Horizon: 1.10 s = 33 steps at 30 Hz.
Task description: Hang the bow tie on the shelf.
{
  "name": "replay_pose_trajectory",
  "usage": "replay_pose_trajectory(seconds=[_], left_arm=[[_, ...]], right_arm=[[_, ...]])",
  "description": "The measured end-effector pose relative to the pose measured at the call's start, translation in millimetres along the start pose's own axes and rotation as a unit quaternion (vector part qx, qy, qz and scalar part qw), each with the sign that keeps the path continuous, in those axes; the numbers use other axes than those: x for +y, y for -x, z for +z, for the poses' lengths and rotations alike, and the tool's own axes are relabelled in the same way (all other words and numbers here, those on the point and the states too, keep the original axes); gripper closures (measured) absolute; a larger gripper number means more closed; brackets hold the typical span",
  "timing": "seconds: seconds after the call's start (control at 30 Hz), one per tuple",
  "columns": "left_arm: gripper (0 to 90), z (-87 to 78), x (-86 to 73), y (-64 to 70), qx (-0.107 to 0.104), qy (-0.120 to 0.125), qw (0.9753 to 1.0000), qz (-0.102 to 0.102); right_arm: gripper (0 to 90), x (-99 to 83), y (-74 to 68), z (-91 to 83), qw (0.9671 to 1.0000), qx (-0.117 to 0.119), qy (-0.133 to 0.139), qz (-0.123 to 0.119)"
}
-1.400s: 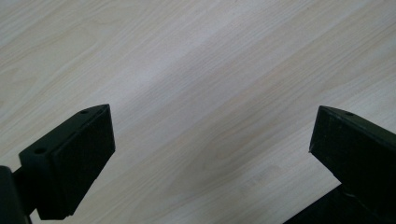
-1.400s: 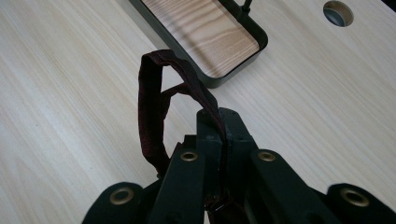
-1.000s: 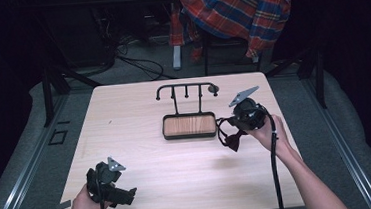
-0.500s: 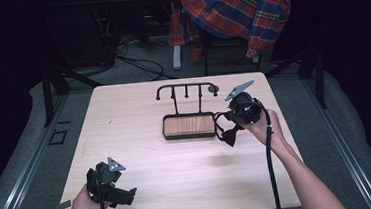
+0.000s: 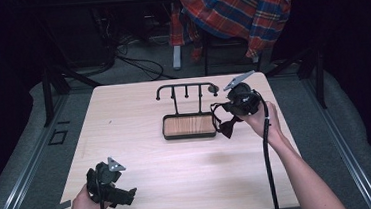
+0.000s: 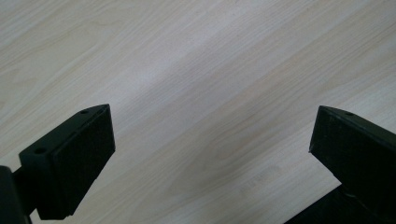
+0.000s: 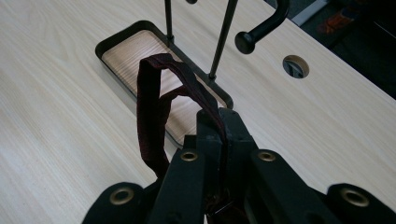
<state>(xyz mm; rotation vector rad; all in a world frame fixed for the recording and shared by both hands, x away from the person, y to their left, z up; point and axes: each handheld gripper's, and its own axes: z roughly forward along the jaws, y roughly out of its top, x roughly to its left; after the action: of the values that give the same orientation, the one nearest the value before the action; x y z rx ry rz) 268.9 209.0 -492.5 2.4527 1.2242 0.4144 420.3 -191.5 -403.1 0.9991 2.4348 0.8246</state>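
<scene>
So, biggest thing first: the pale wooden table (image 5: 141,138), with a plaid cloth (image 5: 239,10) draped over something on the far side, well beyond it. Toward the far middle of the table stands a black hook stand (image 5: 186,89) rising from a wood-lined tray (image 5: 189,126), its curled end hook (image 7: 261,29) reaching out to the right.

Over at the right, the right gripper (image 5: 227,123) hovers just beside the tray's right end, jaws clenched on a dark maroon strap (image 7: 159,107). The strap loops up out of the closed jaws and hangs above the near right corner of the tray; in the high view it reads as a dark bow-like shape (image 5: 227,126), and I can't quite tell whether that's a knot or just a fold.

Down at the near left corner, the left gripper (image 6: 210,154) is parked low over bare wood, jaws spread wide with nothing between them.

My read on the strap: light, soft, floppy fabric, not fragile, unlikely to slip from the pads. It'll sag and swing rather than hold a shape, so gripping low near the gathered end seems right, leaving the loop free and open to drop over that hook.
</scene>
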Motion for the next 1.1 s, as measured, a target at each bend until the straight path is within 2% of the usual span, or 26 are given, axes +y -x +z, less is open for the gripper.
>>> replay_pose_trajectory(seconds=[0.53, 0.77, 1.1], left_arm=[[0.1, 0.3, 0.2, 0.3, -0.001, -0.002, 1.0, 0.001], [0.1, 0.3, 0.2, 0.2, -0.001, -0.002, 1.0, 0.001], [0.2, 0.1, 0.1, 0.3, -0.001, -0.001, 1.0, 0.001]], right_arm=[[88.0, 13.9, 4.9, -4.4, 0.9996, -0.001, 0.019, 0.02], [88.0, 22.0, 5.8, -5.8, 0.9996, -0.005, 0.022, 0.016], [88.0, 31.5, 8.4, -4.2, 0.9993, -0.009, 0.026, 0.024]])
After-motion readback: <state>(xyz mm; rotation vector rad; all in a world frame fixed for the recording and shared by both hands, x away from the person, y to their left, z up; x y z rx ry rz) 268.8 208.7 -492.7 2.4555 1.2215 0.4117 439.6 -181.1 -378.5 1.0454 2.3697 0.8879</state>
